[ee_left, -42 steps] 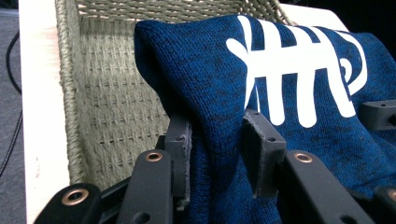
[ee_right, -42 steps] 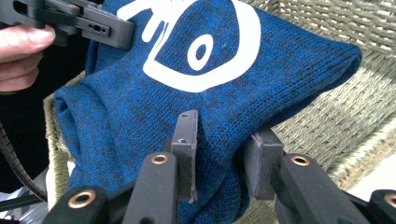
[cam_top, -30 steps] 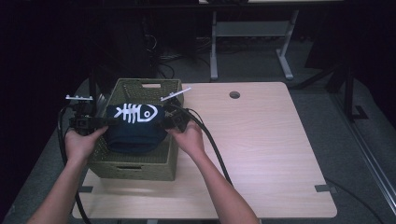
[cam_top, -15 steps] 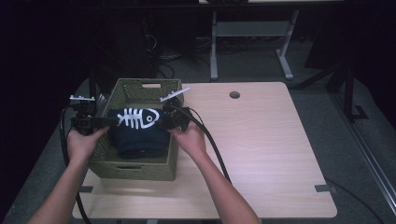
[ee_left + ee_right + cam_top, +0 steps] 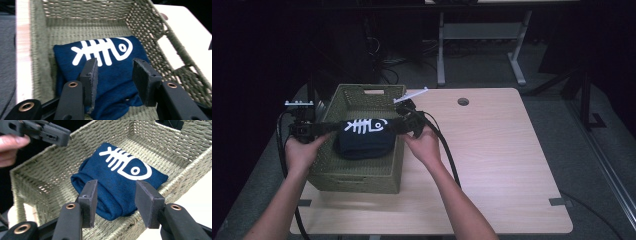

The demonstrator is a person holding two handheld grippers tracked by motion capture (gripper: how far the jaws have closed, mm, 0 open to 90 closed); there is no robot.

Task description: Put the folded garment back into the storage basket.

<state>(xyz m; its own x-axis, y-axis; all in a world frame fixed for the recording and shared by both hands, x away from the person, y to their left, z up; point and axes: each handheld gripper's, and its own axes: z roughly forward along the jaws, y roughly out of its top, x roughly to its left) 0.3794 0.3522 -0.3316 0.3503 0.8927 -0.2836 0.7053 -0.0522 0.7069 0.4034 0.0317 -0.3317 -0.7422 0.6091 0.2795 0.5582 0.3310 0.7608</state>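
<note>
A folded navy cloth point(image 5: 363, 138) with a white fish-skeleton print is lying inside the woven olive basket point(image 5: 357, 172), its rolled edge facing the near wall. In the left gripper view the cloth point(image 5: 110, 82) is sitting just beyond and below the fingers point(image 5: 90, 75); in the right gripper view it point(image 5: 117, 182) is lying just past the fingers point(image 5: 147, 202), resting on the basket floor.

The left gripper point(image 5: 326, 128) is hovering at the basket's left rim, its fingers standing partly apart with nothing between the pads. The right gripper point(image 5: 399, 125) is hovering at the right rim, likewise partly open and gripping nothing.

A second ago the cloth was stretched between both grippers, held up above the basket with the print spread wide. Since then both sets of fingers have just been opening, letting the cloth go, and it is now sitting lower, bunched into a compact bundle in the basket. The right hand point(image 5: 424, 147) is drawing slightly back from the rim.

The basket is standing on the left part of a pale wooden tabletop point(image 5: 502, 165) that has a round cable hole point(image 5: 463, 101) near its far edge. Around it the room is looking dark, with grey flooring and a metal table frame point(image 5: 482, 35) standing behind.
</note>
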